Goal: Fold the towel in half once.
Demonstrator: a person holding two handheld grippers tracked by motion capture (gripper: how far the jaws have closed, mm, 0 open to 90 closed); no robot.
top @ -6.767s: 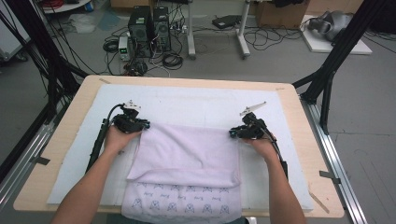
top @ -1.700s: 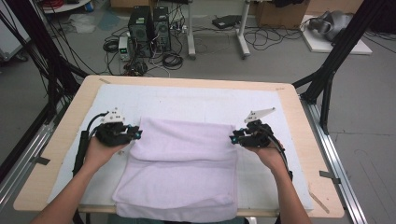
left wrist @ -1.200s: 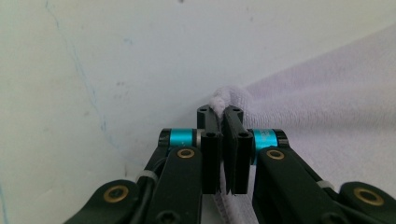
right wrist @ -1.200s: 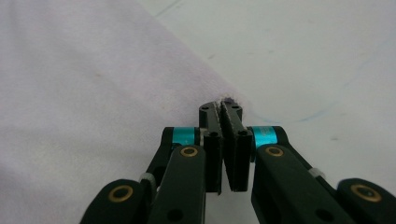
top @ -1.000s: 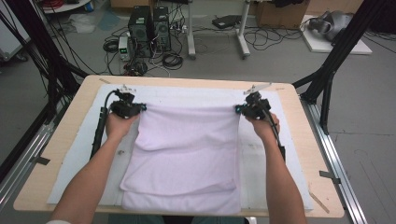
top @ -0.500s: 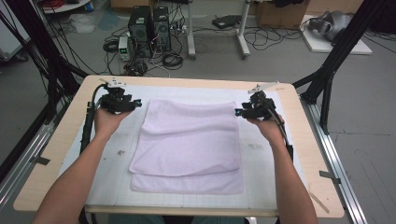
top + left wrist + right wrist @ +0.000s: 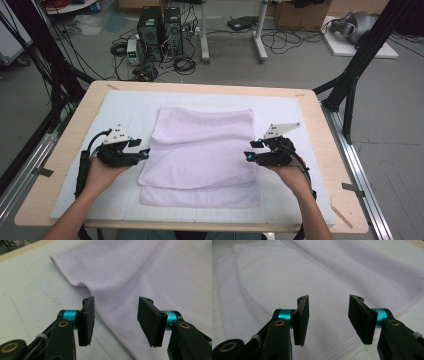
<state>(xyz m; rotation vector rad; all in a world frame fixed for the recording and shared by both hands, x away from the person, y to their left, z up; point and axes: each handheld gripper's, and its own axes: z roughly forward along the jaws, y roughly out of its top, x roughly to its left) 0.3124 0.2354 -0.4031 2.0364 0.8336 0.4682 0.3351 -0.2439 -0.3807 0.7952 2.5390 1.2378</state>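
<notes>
- The pale lilac terry towel [image 7: 202,152] lies folded on the white gridded mat [image 7: 125,112] that covers the wooden counter [image 7: 60,150]; its lower layer peeks out as a strip along the near edge, and how many layers lie beneath cannot be told.
- In the left gripper view the towel [image 7: 140,272] runs off the frame at top and right, so its far corners are cut off.
- In the right gripper view the towel [image 7: 332,270] blurs at the far folds, and the seam lines are hard to follow.
- The left gripper [image 7: 142,153] is held low at the towel's left edge, the hand [image 7: 100,172] cupped under it, forearm coming from the near side.
- Its fingers [image 7: 86,320] have just been opening and stand released; the towel's edge lies below and between them, unpressed.
- The right gripper [image 7: 248,156] mirrors it at the towel's right edge, the hand [image 7: 295,175] beneath it.
- Its fingers [image 7: 300,318] have likewise just been opening and stand parted over the cloth, grasping nothing.
</notes>
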